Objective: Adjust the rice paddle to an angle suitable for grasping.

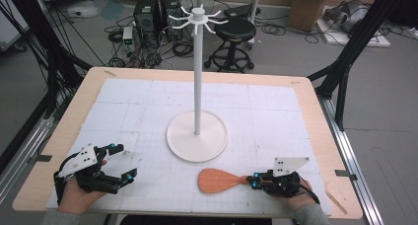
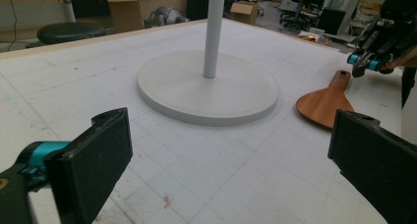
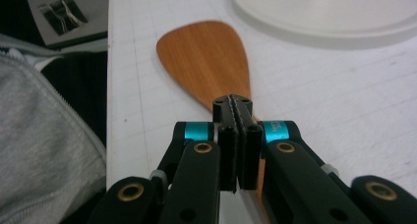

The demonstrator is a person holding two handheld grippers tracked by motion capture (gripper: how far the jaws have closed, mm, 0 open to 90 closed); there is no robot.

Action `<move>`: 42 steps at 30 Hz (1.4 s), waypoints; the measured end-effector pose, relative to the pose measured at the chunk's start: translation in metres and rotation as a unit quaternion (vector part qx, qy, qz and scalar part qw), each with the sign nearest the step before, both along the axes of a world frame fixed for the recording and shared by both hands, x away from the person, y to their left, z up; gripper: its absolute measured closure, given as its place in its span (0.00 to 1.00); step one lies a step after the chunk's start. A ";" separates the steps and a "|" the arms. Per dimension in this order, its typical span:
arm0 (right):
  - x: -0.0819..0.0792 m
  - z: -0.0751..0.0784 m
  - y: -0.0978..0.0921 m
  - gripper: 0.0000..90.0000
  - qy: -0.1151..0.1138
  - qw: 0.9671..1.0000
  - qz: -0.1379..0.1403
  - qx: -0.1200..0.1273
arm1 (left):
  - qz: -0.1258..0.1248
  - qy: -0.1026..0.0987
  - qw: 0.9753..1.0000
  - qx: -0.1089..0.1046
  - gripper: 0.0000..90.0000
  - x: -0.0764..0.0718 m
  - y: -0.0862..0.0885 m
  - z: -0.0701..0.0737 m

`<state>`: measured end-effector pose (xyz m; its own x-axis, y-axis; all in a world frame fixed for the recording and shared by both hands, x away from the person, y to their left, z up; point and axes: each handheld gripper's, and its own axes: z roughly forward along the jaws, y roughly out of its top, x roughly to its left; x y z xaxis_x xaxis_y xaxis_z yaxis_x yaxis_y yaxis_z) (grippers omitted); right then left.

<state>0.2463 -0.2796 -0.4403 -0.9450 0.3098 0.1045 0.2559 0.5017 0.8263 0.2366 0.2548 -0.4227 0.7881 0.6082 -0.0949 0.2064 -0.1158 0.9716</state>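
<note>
Spatula [image 1: 219, 180], wooden, one only, lies flat on the desk [image 1: 305, 94], blade pointing away from the right hand-held gripper [image 1: 253, 181], handle running back under its jaws. Right hand-held gripper's jaws pressed together over the handle end; in the right gripper view [image 3: 238, 117] the handle passes beneath them, so cannot tell if they pinch it or just rest on top. Left hand-held gripper [image 1: 124, 161] well apart from the spatula, jaws wide apart, nothing between them; left gripper view shows bare gridded mat [image 2: 196, 175] between its jaws. One white stand [image 1: 197, 131] ahead of both hand-held grippers, roughly between them: round base, tall pole, ring of hooks on top. Base just beyond the spatula blade, not touching. Two hand-held grippers, two hands. Pole top cut off in left gripper view. Handle mostly hidden by the right hand-held gripper. Grey sleeve [image 3: 44, 150] at left of right gripper view. Floor behind: stool [image 1: 235, 30], computer towers, cables, blurry.
</note>
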 end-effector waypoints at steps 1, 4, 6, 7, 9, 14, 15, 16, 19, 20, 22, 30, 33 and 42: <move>0.000 -0.001 0.001 0.99 0.002 1.000 0.001 -0.005 | 0.000 0.000 1.000 0.000 0.04 0.000 0.000 0.000; 0.001 -0.005 0.003 0.99 0.007 1.000 0.006 -0.011 | 0.000 0.000 1.000 0.000 0.04 0.000 0.000 0.000; 0.002 -0.006 0.004 0.99 0.012 1.000 0.007 -0.010 | 0.001 -0.002 1.000 0.001 0.04 0.000 0.000 0.000; 0.002 -0.006 0.004 0.99 0.015 1.000 0.006 -0.013 | 0.001 -0.002 1.000 0.001 0.04 0.000 0.000 0.000; 0.002 -0.008 0.004 0.99 0.019 1.000 0.010 -0.018 | 0.002 -0.002 1.000 0.000 0.04 0.000 0.000 0.000; 0.003 -0.010 0.006 0.99 0.024 0.999 0.011 -0.032 | 0.004 -0.001 1.000 0.001 0.04 0.000 0.000 0.000; 0.003 -0.010 0.007 0.99 0.025 0.999 0.004 -0.036 | 0.003 0.001 1.000 0.001 0.04 0.000 0.000 0.000; 0.004 -0.010 0.008 0.99 0.028 0.999 0.002 -0.044 | 0.003 0.001 1.000 0.001 0.04 0.000 0.000 0.000; 0.005 -0.011 0.007 0.99 0.032 0.998 0.000 -0.045 | 0.004 -0.001 1.000 0.003 0.04 0.000 0.000 0.000; 0.007 -0.010 0.006 0.99 0.030 0.998 -0.008 -0.046 | 0.004 -0.001 1.000 0.002 0.04 0.000 0.000 0.000; 0.010 -0.010 0.002 0.99 0.030 0.998 -0.018 -0.047 | 0.004 0.000 1.000 0.003 0.04 0.001 0.000 0.000; 0.026 -0.010 -0.006 0.99 0.034 0.997 -0.052 -0.045 | 0.005 -0.001 1.000 0.006 0.04 0.001 0.000 -0.001; 0.032 -0.010 -0.007 0.99 0.031 0.997 -0.053 -0.048 | 0.005 0.001 1.000 0.006 0.04 0.001 0.000 -0.001; 0.042 -0.009 -0.009 0.99 0.034 0.997 -0.049 -0.045 | 0.004 0.004 1.000 0.004 0.04 0.002 -0.001 -0.001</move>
